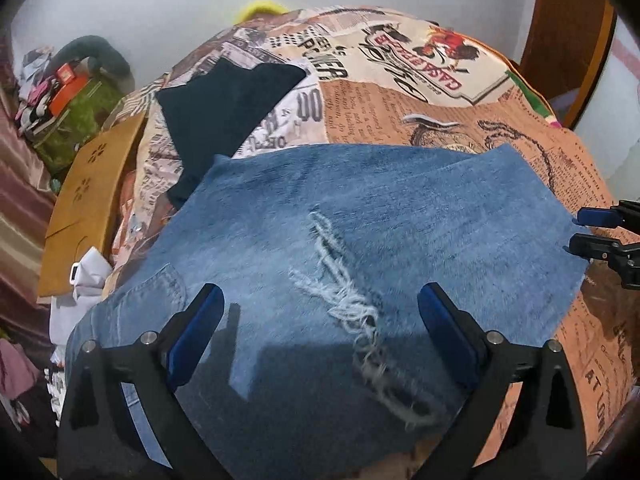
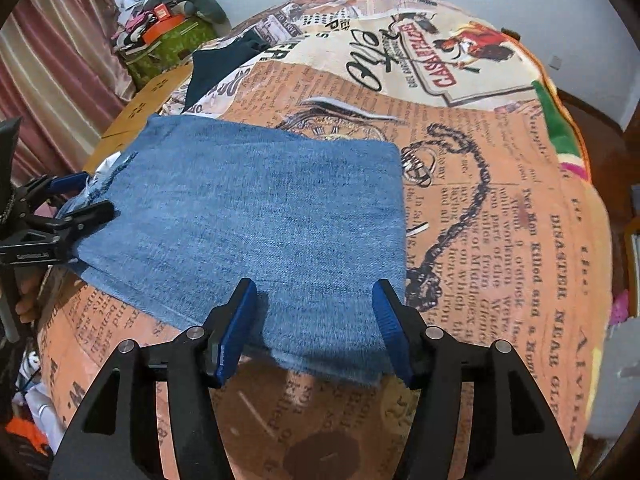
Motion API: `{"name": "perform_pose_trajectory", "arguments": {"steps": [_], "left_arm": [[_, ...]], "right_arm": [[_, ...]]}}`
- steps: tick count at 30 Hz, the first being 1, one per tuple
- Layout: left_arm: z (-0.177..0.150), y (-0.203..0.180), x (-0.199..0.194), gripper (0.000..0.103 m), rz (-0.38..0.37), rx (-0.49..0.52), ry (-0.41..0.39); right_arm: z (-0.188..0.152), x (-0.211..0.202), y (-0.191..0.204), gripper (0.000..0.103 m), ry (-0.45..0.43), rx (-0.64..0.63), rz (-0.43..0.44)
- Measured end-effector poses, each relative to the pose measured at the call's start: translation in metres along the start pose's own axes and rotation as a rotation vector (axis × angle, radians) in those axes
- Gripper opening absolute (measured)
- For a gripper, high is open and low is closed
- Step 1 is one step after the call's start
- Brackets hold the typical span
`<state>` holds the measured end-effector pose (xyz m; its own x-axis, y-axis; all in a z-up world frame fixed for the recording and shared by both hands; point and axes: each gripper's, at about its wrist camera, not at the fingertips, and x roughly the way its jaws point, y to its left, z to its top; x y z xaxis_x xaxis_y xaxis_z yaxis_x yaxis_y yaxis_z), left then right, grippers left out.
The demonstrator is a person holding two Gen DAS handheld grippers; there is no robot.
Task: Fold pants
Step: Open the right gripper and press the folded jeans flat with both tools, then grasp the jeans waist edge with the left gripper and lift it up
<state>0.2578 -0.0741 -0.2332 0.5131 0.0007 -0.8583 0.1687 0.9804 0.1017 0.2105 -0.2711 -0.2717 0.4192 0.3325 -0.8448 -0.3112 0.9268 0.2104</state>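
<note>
Left wrist view: both tongs [image 1: 320,312] [image 2: 316,300] gape empty over folded jeans [image 1: 360,220].

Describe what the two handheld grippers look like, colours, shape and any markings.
Both match. The left gripper and the right gripper each have two black angular arms with triangular cut-outs and round silver pivot pins. Each arm ends in a finger faced with a ribbed blue pad. Seen from the right wrist, the left gripper's black body carries small white lettering, too small to read. No cables or sleeves show.
</note>
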Motion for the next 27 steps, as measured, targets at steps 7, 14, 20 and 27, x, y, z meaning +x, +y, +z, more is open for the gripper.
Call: {"name": "perform_pose_trajectory", "arguments": {"steps": [7, 14, 20, 27], "left_arm": [[-0.008, 0.038, -0.038, 0.099, 0.040, -0.109, -0.074], [-0.025, 0.095, -0.083, 0.099, 0.113, -0.257, -0.187], [-0.057, 0.144, -0.102, 0.099, 0.135, -0.373, -0.205], [-0.107, 0.197, -0.081, 0.099, 0.026, -0.572, -0.085]], "right_arm": [[0.013, -0.029, 0.022, 0.057, -0.102, -0.034, -0.024], [0.031, -0.051, 0.063, 0.059, -0.210, -0.115, -0.021], [0.043, -0.044, 0.106, 0.060, -0.237, -0.190, 0.016], [0.042, -0.008, 0.150, 0.060, -0.161, -0.246, 0.078]]}}
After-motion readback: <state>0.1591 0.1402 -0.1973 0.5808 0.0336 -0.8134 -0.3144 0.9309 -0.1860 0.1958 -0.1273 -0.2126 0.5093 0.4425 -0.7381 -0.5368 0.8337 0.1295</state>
